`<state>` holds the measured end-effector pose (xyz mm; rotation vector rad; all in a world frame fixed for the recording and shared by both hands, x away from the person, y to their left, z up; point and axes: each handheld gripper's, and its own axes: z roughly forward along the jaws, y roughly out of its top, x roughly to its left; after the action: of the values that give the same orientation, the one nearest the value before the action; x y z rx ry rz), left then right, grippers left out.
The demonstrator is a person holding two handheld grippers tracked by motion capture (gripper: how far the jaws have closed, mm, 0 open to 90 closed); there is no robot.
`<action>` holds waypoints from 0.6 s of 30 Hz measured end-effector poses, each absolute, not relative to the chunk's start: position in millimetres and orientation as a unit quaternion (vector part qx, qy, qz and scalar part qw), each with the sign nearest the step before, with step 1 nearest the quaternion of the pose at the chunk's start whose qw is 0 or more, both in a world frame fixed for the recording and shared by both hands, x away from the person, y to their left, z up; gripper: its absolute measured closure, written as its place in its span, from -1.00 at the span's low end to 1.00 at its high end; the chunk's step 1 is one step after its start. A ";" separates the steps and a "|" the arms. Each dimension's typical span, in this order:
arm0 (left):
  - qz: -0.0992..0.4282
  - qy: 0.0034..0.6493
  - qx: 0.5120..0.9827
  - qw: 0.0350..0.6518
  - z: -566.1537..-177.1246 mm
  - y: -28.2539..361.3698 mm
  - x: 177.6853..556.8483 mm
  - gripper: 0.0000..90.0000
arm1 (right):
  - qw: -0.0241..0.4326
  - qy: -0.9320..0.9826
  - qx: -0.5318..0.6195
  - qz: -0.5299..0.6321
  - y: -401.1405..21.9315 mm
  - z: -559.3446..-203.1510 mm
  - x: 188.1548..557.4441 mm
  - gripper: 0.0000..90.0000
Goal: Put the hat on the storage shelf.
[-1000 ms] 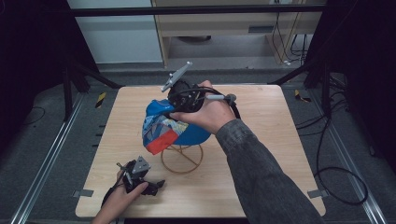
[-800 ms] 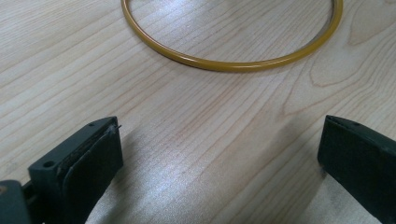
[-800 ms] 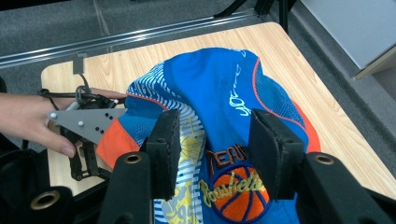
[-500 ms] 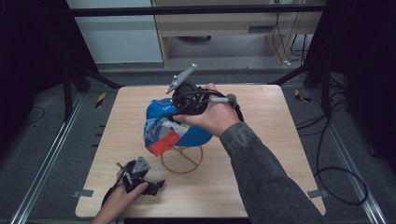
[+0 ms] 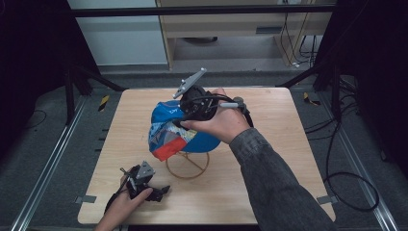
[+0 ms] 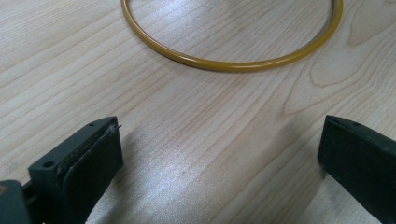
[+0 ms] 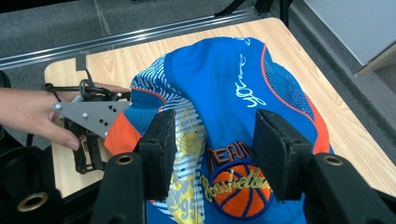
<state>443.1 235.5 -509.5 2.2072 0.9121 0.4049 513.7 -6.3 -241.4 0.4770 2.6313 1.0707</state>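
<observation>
Parted jaws of the right gripper [image 7: 212, 154] straddle the crown of a blue cap [image 5: 185, 130] perched on a yellow wire stand [image 5: 187, 166] at mid-table; whether the pads [image 7: 161, 149] already pinch the cloth cannot be told. Near the front edge of the wooden table [image 5: 269, 187], the left gripper [image 6: 219, 158] hovers low with its jaws wide apart and empty, just short of the stand's ring base. The cap looks light and soft, likely to fold and sag when lifted, so a hold on the gathered crown fabric or the stiffer brim seems safest. Its panels mix bright blue with white stripes and orange trim, a basketball badge stitched on the front and pale script running along one side.
</observation>
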 end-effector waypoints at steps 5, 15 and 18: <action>0.156 0.352 0.853 0.352 -509.5 235.5 443.1 -1.00 | 0.130 0.905 0.170 0.367 -9.1 -242.5 513.1 0.03; 0.156 0.352 0.853 0.352 -509.6 235.5 443.1 -1.00 | 0.137 0.903 0.184 0.364 -19.4 -242.5 511.3 -0.24; 0.156 0.353 0.853 0.352 -509.6 235.5 443.1 -1.00 | 0.139 0.902 0.189 0.362 -22.1 -242.9 510.8 -0.30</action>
<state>443.1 235.5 -509.6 2.2067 0.9123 0.4047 510.8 -22.1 -242.9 0.5452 2.6085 1.0477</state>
